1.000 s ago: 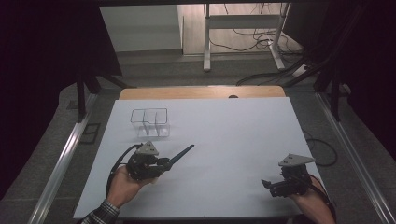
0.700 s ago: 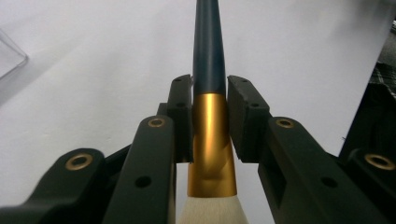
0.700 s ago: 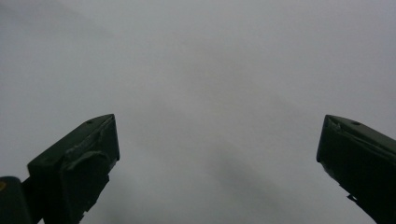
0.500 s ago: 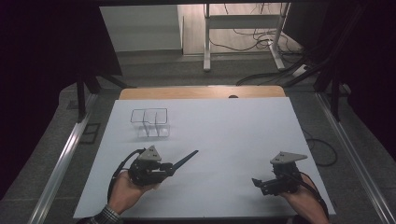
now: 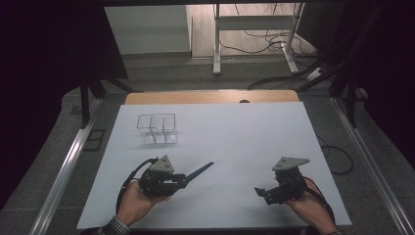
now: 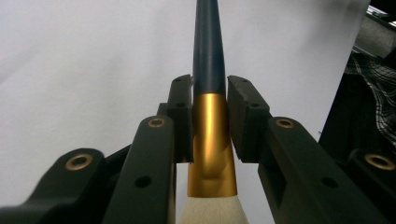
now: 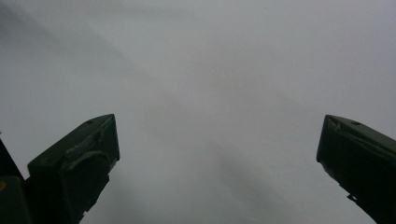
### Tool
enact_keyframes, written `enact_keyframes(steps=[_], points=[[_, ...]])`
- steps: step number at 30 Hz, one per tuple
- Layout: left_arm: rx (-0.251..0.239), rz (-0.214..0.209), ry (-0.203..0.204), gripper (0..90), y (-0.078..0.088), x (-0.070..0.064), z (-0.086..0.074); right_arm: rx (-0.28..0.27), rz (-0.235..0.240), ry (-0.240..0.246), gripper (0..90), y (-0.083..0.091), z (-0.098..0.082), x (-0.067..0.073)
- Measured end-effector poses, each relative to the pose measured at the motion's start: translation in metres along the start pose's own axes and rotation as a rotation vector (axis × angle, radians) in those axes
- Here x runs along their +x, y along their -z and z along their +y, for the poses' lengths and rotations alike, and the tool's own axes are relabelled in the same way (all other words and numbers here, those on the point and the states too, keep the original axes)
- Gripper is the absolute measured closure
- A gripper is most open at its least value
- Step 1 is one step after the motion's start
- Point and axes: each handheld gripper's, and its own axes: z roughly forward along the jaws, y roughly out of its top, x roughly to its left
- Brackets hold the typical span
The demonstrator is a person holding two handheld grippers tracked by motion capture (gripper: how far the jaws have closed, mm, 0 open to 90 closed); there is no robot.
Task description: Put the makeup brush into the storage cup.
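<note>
Gripping brush (image 6: pixel 208 60), bristles cut off, tip hidden

Clear divided organiser (image 5: pixel 157 128) on white table (image 5: pixel 244 137), metal stand (image 5: pixel 254 34) behind

Both grippers, left gripper (image 5: pixel 182 180) and right gripper (image 5: pixel 262 192), are matte black with brass-ringed screw holes, grey three-cornered top plates, black trailing cables; a plaid cuff (image 5: pixel 115 227) peeks out.

Lab-like recording room, white-covered table (image 5: pixel 254 127), metal floor rails (image 5: pixel 63 171), loose cables (image 5: pixel 254 41), desk frame (image 5: pixel 254 22) behind
</note>
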Motion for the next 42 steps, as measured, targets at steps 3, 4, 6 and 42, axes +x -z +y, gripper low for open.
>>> enact_keyframes(steps=[3,4,6,42], points=[[0.002,-0.013,-0.005,72.8,-0.003,0.0,0.002,0.001,0.018,0.031,0.0,-0.004,0.005,0.004],[0.001,-0.017,-0.004,72.9,-0.004,0.0,0.002,0.0,0.024,0.041,0.0,-0.005,0.007,0.006],[0.003,-0.023,-0.008,72.9,-0.005,0.0,0.003,-0.003,0.031,0.061,0.0,-0.007,0.011,0.009],[0.066,-0.092,-0.058,72.9,-0.027,-0.008,0.02,0.058,0.109,0.197,0.0,-0.045,0.051,0.042]])
